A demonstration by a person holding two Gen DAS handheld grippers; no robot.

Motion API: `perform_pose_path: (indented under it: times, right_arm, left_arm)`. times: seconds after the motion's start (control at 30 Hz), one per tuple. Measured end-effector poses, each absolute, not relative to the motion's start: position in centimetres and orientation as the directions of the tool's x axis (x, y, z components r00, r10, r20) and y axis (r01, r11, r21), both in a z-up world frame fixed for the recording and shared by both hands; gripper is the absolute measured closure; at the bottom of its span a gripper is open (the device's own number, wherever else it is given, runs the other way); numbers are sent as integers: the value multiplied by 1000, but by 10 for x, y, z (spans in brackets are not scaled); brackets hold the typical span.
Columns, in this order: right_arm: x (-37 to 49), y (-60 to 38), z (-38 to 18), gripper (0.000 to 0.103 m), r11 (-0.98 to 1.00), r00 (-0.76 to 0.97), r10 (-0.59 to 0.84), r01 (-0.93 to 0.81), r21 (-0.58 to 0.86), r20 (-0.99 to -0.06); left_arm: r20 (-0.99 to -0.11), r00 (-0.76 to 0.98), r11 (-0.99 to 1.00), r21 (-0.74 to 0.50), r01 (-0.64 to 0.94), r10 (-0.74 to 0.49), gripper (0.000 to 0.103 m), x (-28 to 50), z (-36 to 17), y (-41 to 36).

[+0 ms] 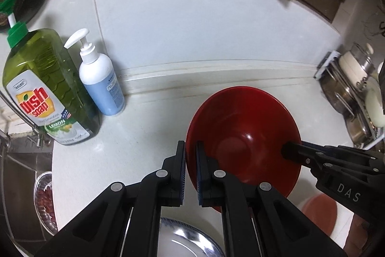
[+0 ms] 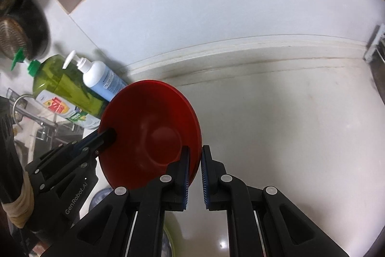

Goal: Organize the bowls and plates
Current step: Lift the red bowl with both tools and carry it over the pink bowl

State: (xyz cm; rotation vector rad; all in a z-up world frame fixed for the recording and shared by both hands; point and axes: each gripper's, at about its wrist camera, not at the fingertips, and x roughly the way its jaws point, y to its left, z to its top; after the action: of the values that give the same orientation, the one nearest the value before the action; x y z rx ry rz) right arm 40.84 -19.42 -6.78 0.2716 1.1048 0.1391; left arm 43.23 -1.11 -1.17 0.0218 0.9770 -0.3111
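Note:
A red bowl [image 1: 243, 136] is held tilted above the white counter, gripped from both sides. My left gripper [image 1: 190, 175] is shut on its left rim, one finger inside and one outside. My right gripper [image 2: 195, 178] is shut on its right rim; it shows in the left wrist view [image 1: 292, 151] reaching in from the right. The bowl also shows in the right wrist view [image 2: 151, 134], with my left gripper [image 2: 105, 137] on its far rim. A blue-rimmed steel plate [image 1: 190, 240] lies on the counter below the bowl.
A green dish soap bottle [image 1: 45, 90] and a white pump bottle [image 1: 101, 78] stand at the left by the wall. A sink [image 1: 21, 175] with a steel dish lies lower left. A dish rack [image 1: 353, 98] with utensils stands at the right. An orange lid [image 1: 320, 213] lies lower right.

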Motion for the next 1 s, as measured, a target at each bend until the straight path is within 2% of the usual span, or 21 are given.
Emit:
perform_pose_path:
  times: [0.6, 1.0]
  right_arm:
    - [313, -234, -31, 92, 957, 507, 208, 71, 281, -837]
    - [257, -273, -25, 92, 952, 527, 152, 149, 267, -836]
  left_arm:
    - [-789, 516, 922, -156, 355, -332, 94, 348, 14, -54]
    - [-805, 447, 880, -182, 438, -389, 94, 311, 5, -97]
